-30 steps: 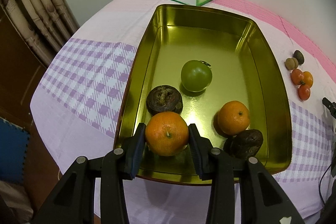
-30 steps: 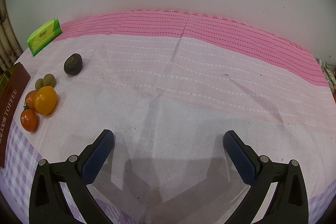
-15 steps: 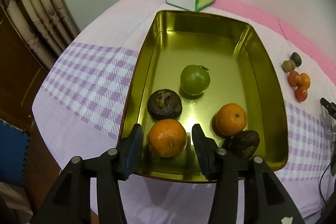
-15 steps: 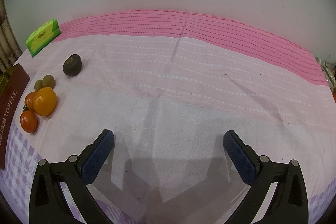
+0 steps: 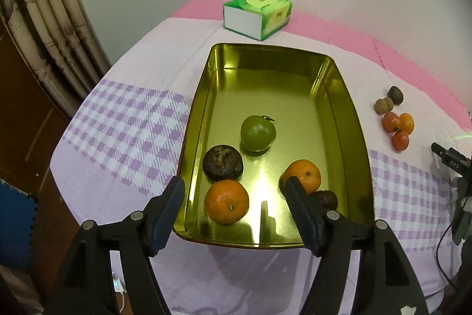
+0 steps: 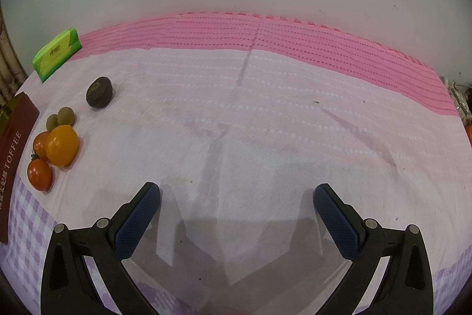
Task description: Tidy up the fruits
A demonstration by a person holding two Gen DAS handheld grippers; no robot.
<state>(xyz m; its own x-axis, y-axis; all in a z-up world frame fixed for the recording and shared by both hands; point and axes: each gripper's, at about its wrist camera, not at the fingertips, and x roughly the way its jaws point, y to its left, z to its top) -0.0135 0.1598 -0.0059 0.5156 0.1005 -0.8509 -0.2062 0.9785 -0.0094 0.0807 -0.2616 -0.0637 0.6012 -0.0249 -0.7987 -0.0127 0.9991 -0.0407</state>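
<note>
Left tool (image 5: 233, 191) was open, empty, above the orange (image 5: 226, 200) lying free in the gold tin (image 5: 358, 143), lower centre. Right tool (image 6: 236, 197) open; next: loose fruits (image 6: 56, 148) at left, probably.

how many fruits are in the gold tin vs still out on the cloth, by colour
In the gold tin:
orange: 2
green: 1
dark brown: 2
On the cloth:
red: 2
orange-yellow: 1
brownish-green: 2
dark: 1
Total: 11
</note>
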